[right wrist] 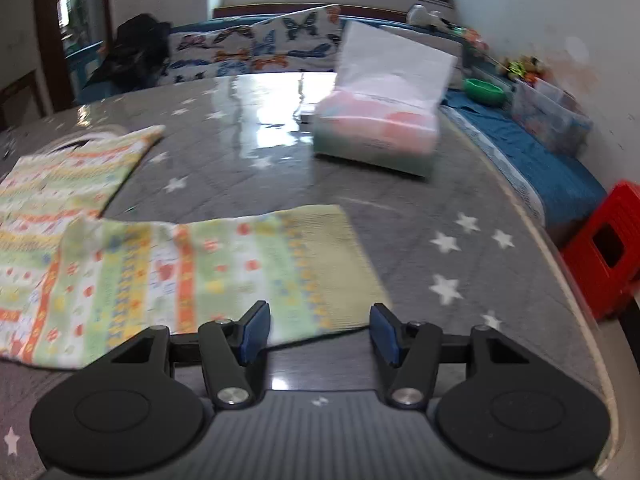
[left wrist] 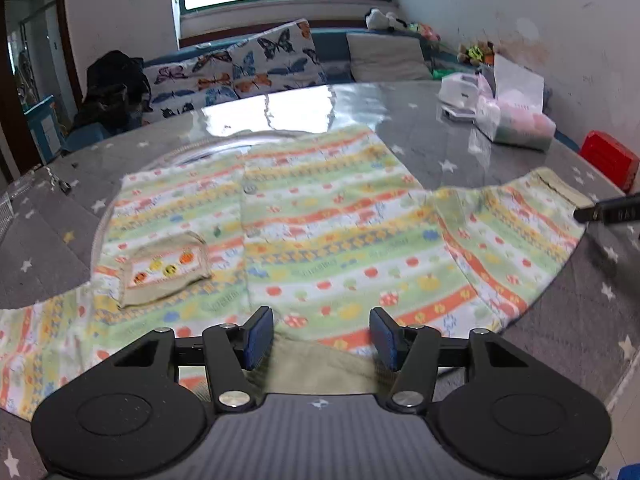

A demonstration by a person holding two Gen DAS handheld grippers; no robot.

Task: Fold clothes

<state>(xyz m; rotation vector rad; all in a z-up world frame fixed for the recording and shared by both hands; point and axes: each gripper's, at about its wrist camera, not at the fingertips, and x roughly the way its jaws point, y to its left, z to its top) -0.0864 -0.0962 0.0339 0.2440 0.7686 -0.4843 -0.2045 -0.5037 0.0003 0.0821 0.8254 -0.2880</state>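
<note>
A child's striped shirt with a green, orange and yellow print lies flat on the grey star-patterned table, with a chest pocket at the left. My left gripper is open, just above the shirt's collar edge. The shirt's right sleeve stretches out flat in the right wrist view. My right gripper is open over the sleeve's cuff end, holding nothing. One tip of the right gripper shows in the left wrist view by the cuff.
A tissue pack stands on the table beyond the sleeve, with a white device near it. A red stool stands past the table's right edge. A sofa with butterfly cushions is behind the table.
</note>
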